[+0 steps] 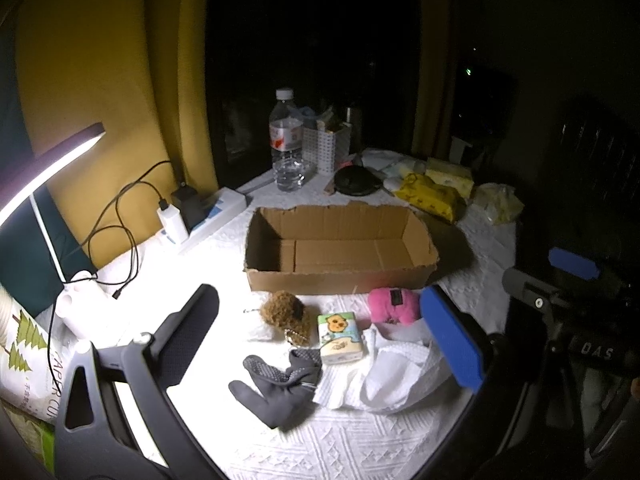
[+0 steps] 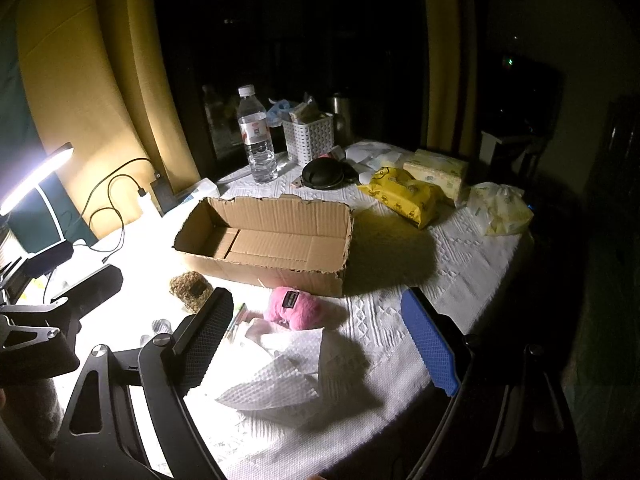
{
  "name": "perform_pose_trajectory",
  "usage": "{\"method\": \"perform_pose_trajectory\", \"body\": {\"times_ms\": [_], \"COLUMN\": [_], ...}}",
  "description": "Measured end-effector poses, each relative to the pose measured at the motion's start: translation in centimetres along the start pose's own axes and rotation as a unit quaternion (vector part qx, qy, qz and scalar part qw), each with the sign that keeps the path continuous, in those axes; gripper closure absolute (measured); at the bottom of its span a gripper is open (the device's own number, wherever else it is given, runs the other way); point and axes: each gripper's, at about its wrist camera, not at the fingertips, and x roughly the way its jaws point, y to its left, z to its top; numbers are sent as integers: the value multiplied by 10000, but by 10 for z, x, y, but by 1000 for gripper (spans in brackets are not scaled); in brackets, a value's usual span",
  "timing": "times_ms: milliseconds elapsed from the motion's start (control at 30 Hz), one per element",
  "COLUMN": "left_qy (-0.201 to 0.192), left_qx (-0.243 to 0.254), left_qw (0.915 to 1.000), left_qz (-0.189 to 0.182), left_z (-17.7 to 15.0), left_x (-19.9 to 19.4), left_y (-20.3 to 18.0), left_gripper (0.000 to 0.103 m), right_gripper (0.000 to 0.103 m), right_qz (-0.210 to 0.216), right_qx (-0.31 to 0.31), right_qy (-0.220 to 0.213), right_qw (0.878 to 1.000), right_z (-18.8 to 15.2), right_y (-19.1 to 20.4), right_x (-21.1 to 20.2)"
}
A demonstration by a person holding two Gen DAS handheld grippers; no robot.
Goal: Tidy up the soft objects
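Observation:
An open cardboard box (image 1: pixel 340 276) stands on the white tablecloth; it also shows in the right wrist view (image 2: pixel 260 268). In front of it lie a brown plush toy (image 1: pixel 285 314), a small tissue pack (image 1: pixel 340 338), a pink plush toy (image 1: pixel 394 306), a grey sock (image 1: pixel 280 384) and a white cloth (image 1: pixel 396 376). My left gripper (image 1: pixel 320 344) is open above these things, holding nothing. My right gripper (image 2: pixel 320 344) is open above the white cloth (image 2: pixel 280 376), just short of the pink plush (image 2: pixel 298 308). The brown plush (image 2: pixel 190 286) sits to its left.
A lit desk lamp (image 1: pixel 48 168), a power strip with chargers and cables (image 1: pixel 200 216) and a paper-cup pack (image 1: pixel 32 360) stand at the left. A water bottle (image 1: pixel 286 140), a white basket (image 1: pixel 326 148), a black round case (image 1: pixel 356 180) and yellow tissue packs (image 1: pixel 432 196) sit behind the box.

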Motion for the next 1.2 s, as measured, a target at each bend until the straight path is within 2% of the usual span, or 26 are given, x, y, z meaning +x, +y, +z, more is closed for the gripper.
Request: {"method": "perform_pose_trajectory", "body": {"times_ms": [1200], "left_qy": [-13], "left_qx": [7], "left_qw": [10000], "left_qz": [-13], "left_z": [1], "left_x": [1], "left_y": [-3], "left_gripper": [1], "right_gripper": [14], "right_qz": [-22], "right_qx": [5], "right_qy": [-13], "right_qw": [10000], "right_z": [1], "right_y": [-1], "right_x": [-1]}}
